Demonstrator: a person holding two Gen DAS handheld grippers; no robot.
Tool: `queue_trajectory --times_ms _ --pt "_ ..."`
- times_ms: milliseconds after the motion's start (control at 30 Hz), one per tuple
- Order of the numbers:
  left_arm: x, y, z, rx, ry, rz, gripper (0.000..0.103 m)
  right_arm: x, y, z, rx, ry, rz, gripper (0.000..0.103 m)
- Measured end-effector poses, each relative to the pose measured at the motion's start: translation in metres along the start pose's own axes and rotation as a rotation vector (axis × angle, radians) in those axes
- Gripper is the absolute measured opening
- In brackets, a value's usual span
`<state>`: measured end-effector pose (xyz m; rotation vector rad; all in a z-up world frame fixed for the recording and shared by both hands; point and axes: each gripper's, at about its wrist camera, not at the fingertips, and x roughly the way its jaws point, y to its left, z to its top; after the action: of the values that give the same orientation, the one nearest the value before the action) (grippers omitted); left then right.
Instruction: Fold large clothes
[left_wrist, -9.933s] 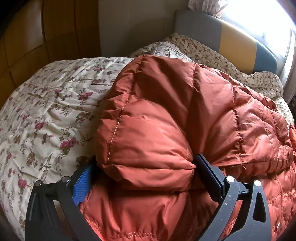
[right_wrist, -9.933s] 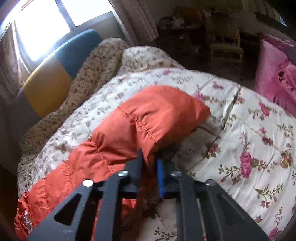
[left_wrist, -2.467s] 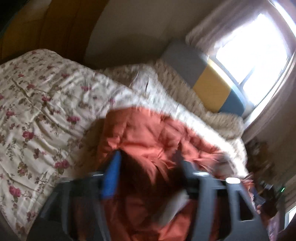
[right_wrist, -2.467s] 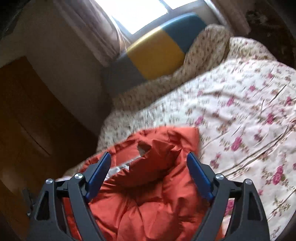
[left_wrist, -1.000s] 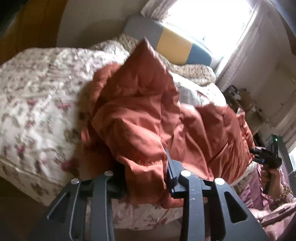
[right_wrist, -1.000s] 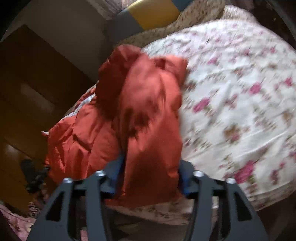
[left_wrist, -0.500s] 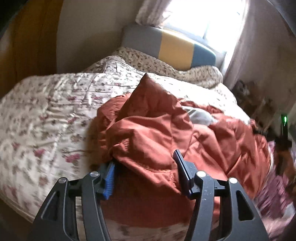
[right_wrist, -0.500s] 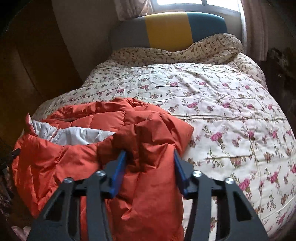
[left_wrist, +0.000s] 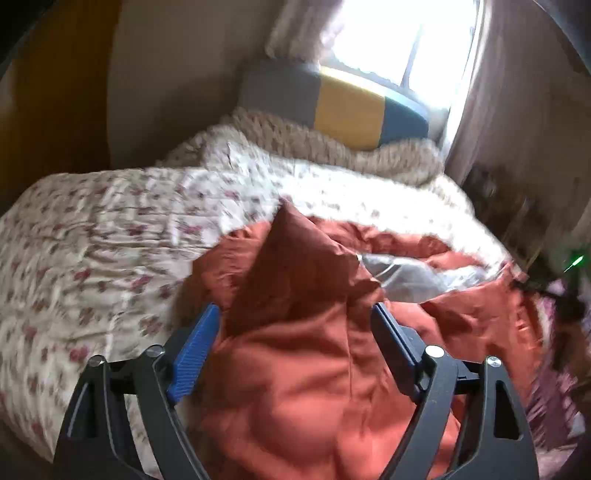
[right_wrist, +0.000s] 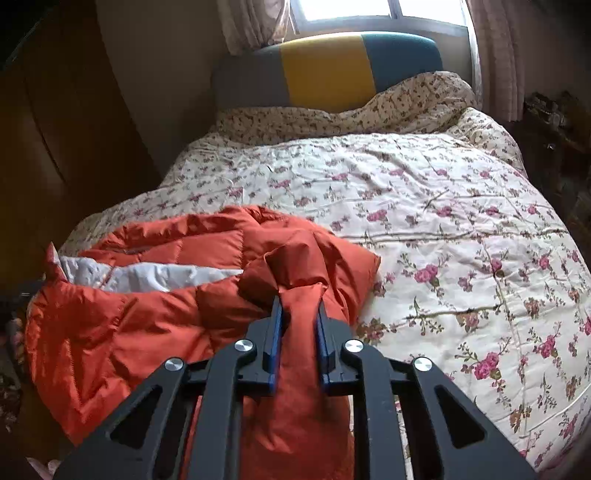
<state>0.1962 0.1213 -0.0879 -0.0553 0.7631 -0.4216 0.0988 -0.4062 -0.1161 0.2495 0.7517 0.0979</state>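
Note:
An orange puffer jacket (right_wrist: 147, 314) with a white lining (right_wrist: 147, 275) lies crumpled at the near left of the floral quilt (right_wrist: 443, 221). My right gripper (right_wrist: 299, 306) is closing, its blue pads pinching a narrow bunch of the jacket's near right part. In the left wrist view the jacket (left_wrist: 314, 387) bulges up between the wide jaws of my left gripper (left_wrist: 295, 314). Those jaws are closing, and the ribbed face of the left pad (left_wrist: 194, 347) still shows bare. The lining (left_wrist: 406, 277) shows to the right there.
The quilt (left_wrist: 110, 229) covers the whole bed up to a grey, yellow and teal headboard (right_wrist: 325, 70) under a bright window. A dark wooden wardrobe (right_wrist: 55, 129) stands at the left. Dark furniture (right_wrist: 554, 118) lines the right side.
The right jaws narrowed from wide apart onto a thin bunch of the jacket. The left jaws went from a tight pinch to wide. The jacket dropped from lifted onto the bed.

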Motion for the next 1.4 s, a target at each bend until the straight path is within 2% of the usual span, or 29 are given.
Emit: queue_trajectory --times_ms 33,67,133,267,367,533,600,733,833,1133,1267,1333,1367,1400 --pt "0.012 -0.004 0.005 0.003 0.032 0.005 0.024 -0.004 0.001 0.004 0.004 -0.014 0.004 0.013" --pt "0.019 -0.006 0.011 -0.011 0.045 0.014 0.022 -0.008 0.002 0.01 0.009 -0.031 0.009 0.012" --pt "0.018 -0.002 0.024 -0.068 -0.003 -0.002 0.016 -0.015 0.004 0.025 0.021 -0.073 0.01 0.011" --pt "0.009 0.015 0.051 -0.194 -0.131 0.061 0.014 -0.007 -0.002 0.053 0.089 -0.118 -0.006 0.011" --pt "0.021 0.021 0.066 -0.247 -0.166 0.109 0.013 0.021 -0.005 0.07 0.162 -0.106 -0.025 0.011" --pt "0.07 0.023 0.069 -0.238 -0.111 0.251 0.013 0.086 -0.006 0.077 0.182 -0.007 -0.138 0.012" --pt "0.086 0.027 0.063 -0.234 -0.089 0.282 0.014 0.109 -0.005 0.07 0.152 0.024 -0.194 0.016" --pt "0.112 0.029 0.047 -0.183 -0.059 0.328 0.019 0.131 -0.008 0.056 0.131 0.035 -0.242 0.023" --pt "0.123 0.032 0.039 -0.203 -0.063 0.322 0.021 0.138 -0.009 0.05 0.128 0.032 -0.258 0.025" --pt "0.135 0.036 0.03 -0.231 -0.041 0.308 0.025 0.149 -0.008 0.044 0.117 0.028 -0.294 0.027" --pt "0.137 0.031 0.033 -0.21 -0.029 0.339 0.026 0.149 -0.006 0.046 0.106 0.037 -0.307 0.027" --pt "0.131 0.025 0.036 -0.188 -0.023 0.386 0.037 0.146 -0.004 0.049 0.097 0.041 -0.312 0.028" --pt "0.127 0.021 0.037 -0.179 -0.015 0.412 0.041 0.144 -0.002 0.051 0.09 0.052 -0.323 0.034" --pt "0.123 0.018 0.039 -0.176 -0.007 0.427 0.053 0.139 -0.001 0.053 0.083 0.054 -0.335 0.042"
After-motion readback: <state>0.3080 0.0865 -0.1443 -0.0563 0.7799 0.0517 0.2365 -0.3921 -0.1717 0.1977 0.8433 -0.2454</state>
